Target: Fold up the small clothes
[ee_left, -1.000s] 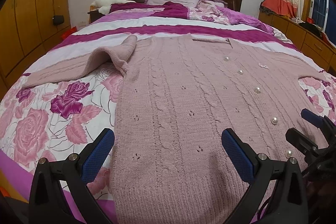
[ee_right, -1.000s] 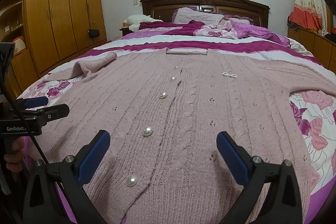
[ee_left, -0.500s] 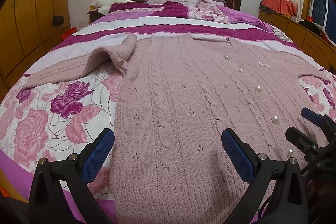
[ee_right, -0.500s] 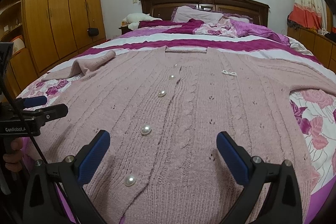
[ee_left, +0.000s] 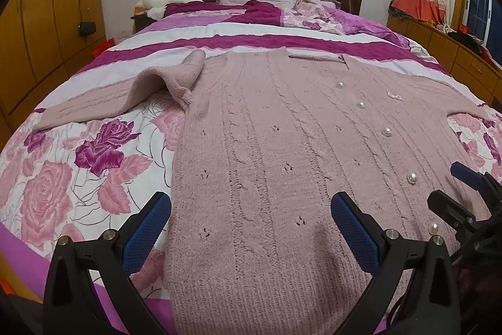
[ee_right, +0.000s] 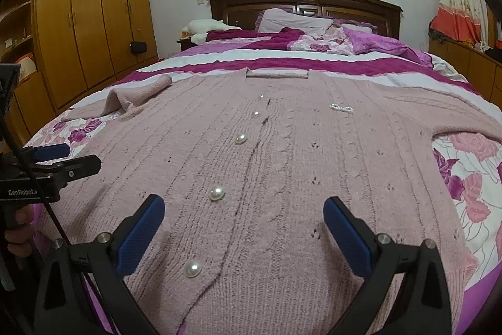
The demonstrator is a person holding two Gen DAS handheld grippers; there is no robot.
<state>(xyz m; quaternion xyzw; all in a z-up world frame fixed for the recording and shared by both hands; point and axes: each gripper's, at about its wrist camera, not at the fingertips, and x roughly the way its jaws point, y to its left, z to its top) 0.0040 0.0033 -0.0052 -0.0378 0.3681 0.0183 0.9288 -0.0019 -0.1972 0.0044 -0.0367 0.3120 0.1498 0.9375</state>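
Across the rose-printed bed (ee_left: 47,187) a dusty-pink cable-knit cardigan with pearl buttons (ee_right: 282,171) lies flat, hem nearest both spread, empty hand-held grippers, left hand-held gripper (ee_left: 251,218) and right hand-held gripper (ee_right: 244,222), collar toward the headboard.

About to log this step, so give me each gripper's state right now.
Left gripper: open, holding nothing, over the cardigan.
Right gripper: open, holding nothing, over the same cardigan.
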